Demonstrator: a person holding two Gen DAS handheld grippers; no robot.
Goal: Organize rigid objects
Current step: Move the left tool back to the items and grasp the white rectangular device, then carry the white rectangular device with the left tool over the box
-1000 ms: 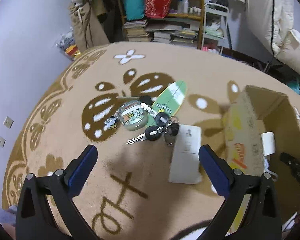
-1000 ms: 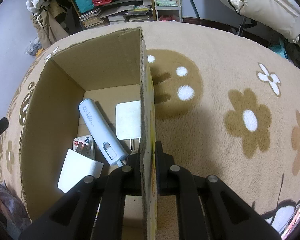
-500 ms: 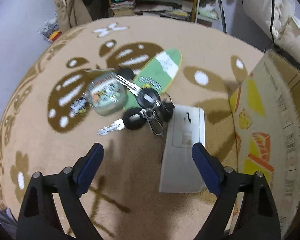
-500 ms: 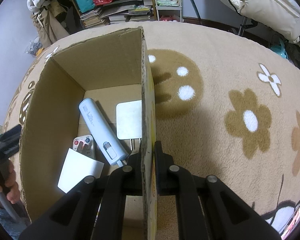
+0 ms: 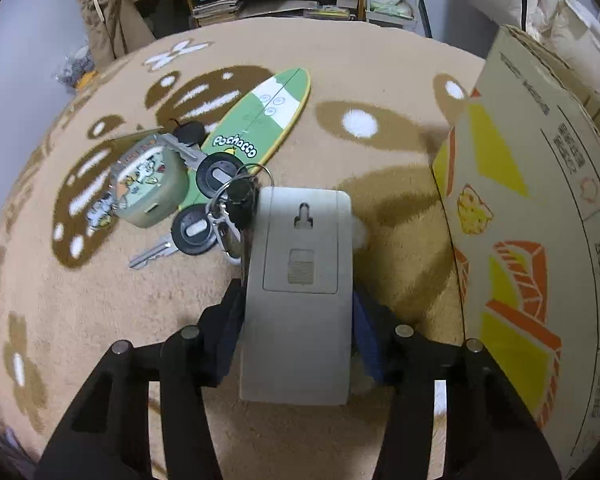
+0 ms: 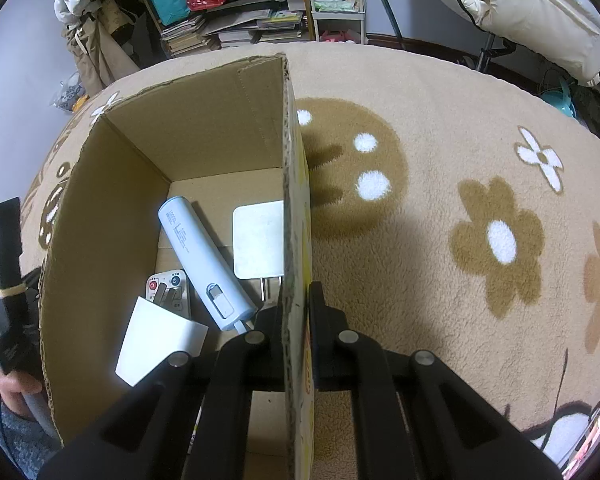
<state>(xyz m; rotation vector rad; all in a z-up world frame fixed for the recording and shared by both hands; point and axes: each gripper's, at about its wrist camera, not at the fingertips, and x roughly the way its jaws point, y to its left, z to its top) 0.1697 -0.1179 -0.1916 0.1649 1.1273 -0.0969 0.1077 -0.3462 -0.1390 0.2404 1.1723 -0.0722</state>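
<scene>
progress since a second ago: left gripper [image 5: 298,322] dropped from an open hover above the rug [image 5: 380,64] and clenched on the near half of the grey plastic plate [image 5: 300,284], blue pads pressed against both long edges. probably the pick-up step, with lift and transfer into the cardboard box [image 5: 540,208] just to the right still to come. flat, pale grey, rounded corners, keyhole slot and small label on the upturned face; far left corner touching the key bunch [image 5: 216,216], so keys may drag along. right gripper [image 6: 298,300] unchanged, clamped on the cardboard box wall, steadying it; power bank [image 6: 204,256], remote [image 6: 172,290] and chargers already inside.
</scene>
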